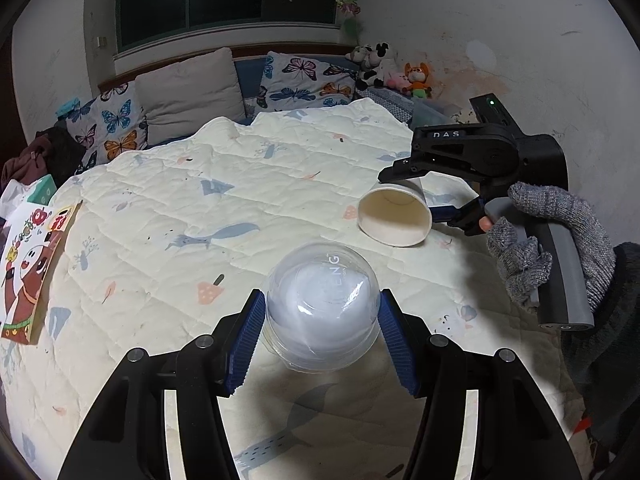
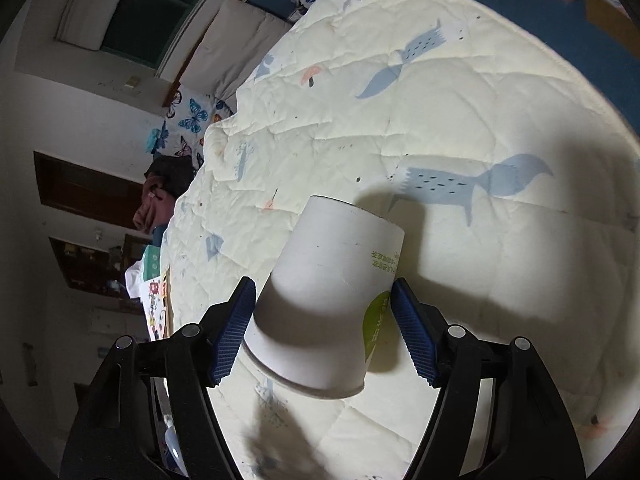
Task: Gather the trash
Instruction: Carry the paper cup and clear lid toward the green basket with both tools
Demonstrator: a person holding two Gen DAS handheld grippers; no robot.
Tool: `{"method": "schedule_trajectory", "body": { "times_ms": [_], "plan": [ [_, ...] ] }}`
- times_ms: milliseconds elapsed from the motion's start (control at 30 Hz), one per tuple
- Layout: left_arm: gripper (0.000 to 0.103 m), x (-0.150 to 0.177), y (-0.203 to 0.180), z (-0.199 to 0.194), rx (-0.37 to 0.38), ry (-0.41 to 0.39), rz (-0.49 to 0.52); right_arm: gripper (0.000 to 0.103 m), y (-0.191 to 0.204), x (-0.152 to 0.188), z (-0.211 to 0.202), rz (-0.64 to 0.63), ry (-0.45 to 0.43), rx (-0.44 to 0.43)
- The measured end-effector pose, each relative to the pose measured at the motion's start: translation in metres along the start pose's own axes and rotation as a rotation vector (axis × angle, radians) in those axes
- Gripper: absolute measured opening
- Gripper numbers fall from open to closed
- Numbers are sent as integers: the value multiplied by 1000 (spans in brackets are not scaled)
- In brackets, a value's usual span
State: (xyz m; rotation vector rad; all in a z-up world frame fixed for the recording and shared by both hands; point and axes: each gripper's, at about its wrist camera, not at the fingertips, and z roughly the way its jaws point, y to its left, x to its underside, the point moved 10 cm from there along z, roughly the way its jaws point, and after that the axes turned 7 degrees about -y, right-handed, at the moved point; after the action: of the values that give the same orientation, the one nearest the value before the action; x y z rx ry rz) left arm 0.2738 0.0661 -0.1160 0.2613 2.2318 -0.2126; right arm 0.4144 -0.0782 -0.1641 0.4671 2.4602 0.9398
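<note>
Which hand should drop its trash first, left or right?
Left, probably. The left tongs are shut on the clear plastic cup, held above the quilt. The right tongs only straddle the paper cup, with a gap at the pads, so that grasp isn't secured.

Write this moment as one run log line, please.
left gripper: shut on clear plastic cup | right gripper: around paper cup, grip unclear | quilt
</note>
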Motion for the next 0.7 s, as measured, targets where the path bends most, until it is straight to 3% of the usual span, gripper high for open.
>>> {"method": "schedule_trajectory", "body": {
  "times_ms": [167, 500, 700],
  "plan": [
    [56, 3, 3, 2, 0, 8, -11, 69, 7, 1, -8, -57, -28, -16],
    [56, -2, -12, -1, 15, -2, 1, 67, 30, 9, -59, -342, -192, 50],
    [56, -3, -27, 0, 27, -1, 14, 66, 13, 17, -83, -362, -218, 56]
  ]
}}
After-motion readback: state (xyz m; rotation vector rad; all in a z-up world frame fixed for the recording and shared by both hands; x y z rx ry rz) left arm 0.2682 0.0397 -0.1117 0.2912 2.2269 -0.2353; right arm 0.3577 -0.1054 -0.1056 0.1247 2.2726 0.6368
